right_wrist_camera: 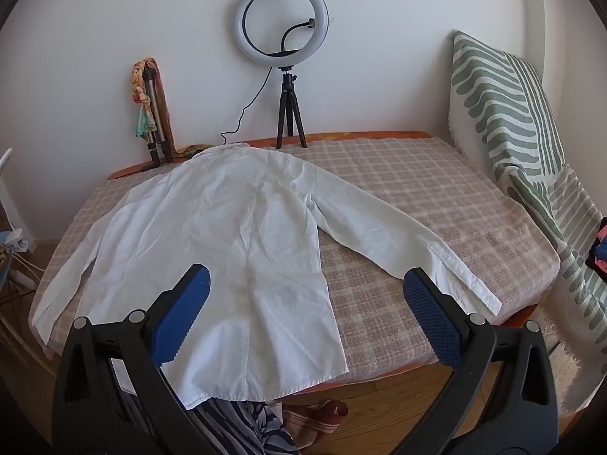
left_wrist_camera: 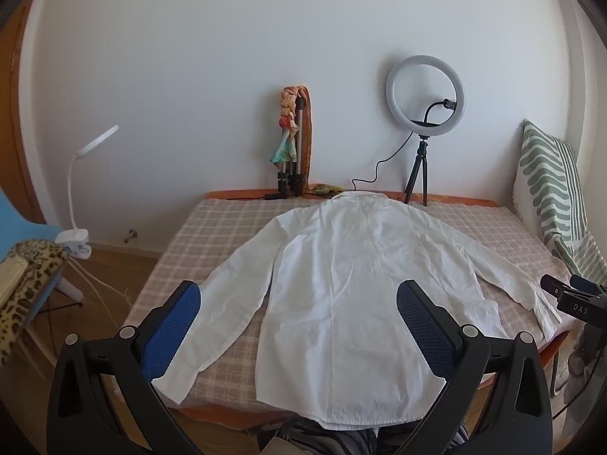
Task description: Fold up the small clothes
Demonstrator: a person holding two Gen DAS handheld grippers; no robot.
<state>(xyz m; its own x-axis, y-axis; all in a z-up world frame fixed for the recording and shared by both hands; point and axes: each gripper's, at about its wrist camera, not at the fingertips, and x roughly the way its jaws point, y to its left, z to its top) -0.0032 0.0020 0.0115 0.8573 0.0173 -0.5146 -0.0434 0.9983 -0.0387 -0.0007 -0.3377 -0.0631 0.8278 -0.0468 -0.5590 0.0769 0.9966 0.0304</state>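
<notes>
A white long-sleeved shirt (left_wrist_camera: 341, 284) lies flat, back up, on the checked table cloth (left_wrist_camera: 212, 239), collar at the far end, both sleeves spread out, hem hanging over the near edge. It also shows in the right wrist view (right_wrist_camera: 212, 235). My left gripper (left_wrist_camera: 299, 299) is open and empty, held above the shirt's lower half near the left sleeve. My right gripper (right_wrist_camera: 307, 284) is open and empty, above the shirt's lower right side, with its right finger (right_wrist_camera: 428, 311) near the right cuff (right_wrist_camera: 466, 280).
A ring light on a tripod (right_wrist_camera: 282, 30) and a folded tripod with a scarf (right_wrist_camera: 150, 110) stand at the table's far edge by the wall. A green striped cushion (right_wrist_camera: 512, 121) leans at the right. A white desk lamp (left_wrist_camera: 79, 189) stands on the left. Clothes (right_wrist_camera: 258, 428) lie on the floor below.
</notes>
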